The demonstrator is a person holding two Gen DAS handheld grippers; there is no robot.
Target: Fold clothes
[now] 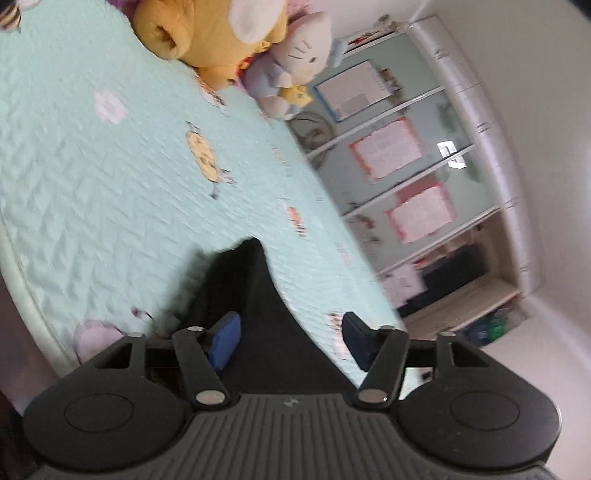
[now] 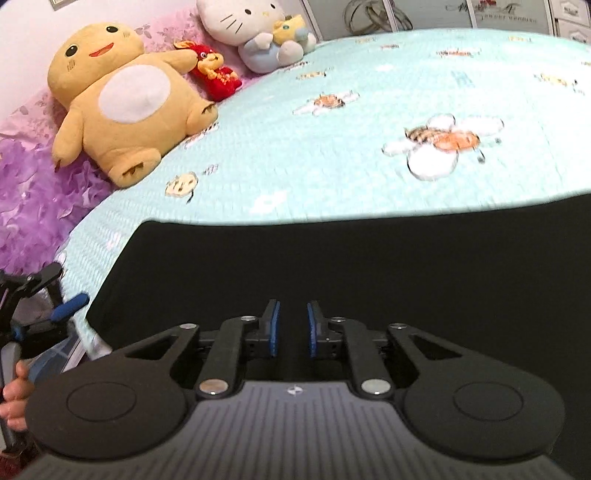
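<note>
A black garment [image 2: 369, 266] lies spread flat on the mint bedspread [image 2: 332, 155], filling the lower half of the right wrist view. Just above it, my right gripper [image 2: 291, 325] has its blue pads [image 2: 274, 328] a narrow gap apart, and I see no cloth pinched between them. In the left wrist view a corner of the black garment [image 1: 255, 280] runs to a point between the fingers. My left gripper [image 1: 290, 328] stands open over that corner, its pads clear of the cloth. The left gripper [image 2: 55, 295] also shows at the garment's left edge.
A yellow plush [image 2: 122, 99], a small red plush [image 2: 216, 74] and a white cat plush [image 2: 258, 33] lean against purple bedding [image 2: 33, 192] at the head of the bed. A wardrobe with papers on its doors [image 1: 406, 166] stands past the bed. A person's hand [image 2: 14, 391] holds the left gripper.
</note>
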